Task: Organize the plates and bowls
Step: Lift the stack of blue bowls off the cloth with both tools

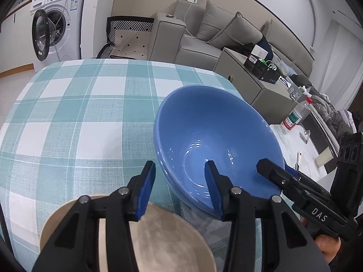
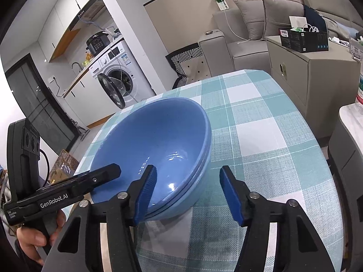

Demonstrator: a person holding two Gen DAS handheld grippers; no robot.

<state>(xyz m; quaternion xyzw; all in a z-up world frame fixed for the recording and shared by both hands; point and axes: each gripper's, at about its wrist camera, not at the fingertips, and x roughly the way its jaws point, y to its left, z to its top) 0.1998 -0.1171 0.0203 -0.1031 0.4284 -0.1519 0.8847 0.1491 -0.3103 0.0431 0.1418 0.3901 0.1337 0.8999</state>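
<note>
Blue bowls (image 2: 154, 136), nested in a stack, stand on the table near its front edge, and both claws are at the rim. The left gripper (image 1: 180, 165) has one finger inside the top bowl and one outside, w/ the rim between them. The right gripper (image 2: 188, 170) straddles the opposite side the same way. On both I see a gap between the pads and the wall, so neither is clenched yet; nothing is grasped. I judge the step is a two-sided pickup of the stack. To do it well, both claws should pinch at the same height and at the same time, and deep enough to catch all the rims, not only the top one, otherwise the lower bowl may stay behind or slide out. The glaze looks smooth, so lift level & slow. A beige bowl (image 1: 158, 238) sits just under the left gripper, so keep clear of it. The surface is a teal-white check tablecloth (image 1: 79, 113), probably it can drag if a bowl is pushed. Behind is a washing machine (image 1: 59, 29) w/ its door open, a grey sofa (image 1: 204, 38), and a cabinet (image 1: 249, 79) at the table's right.
</note>
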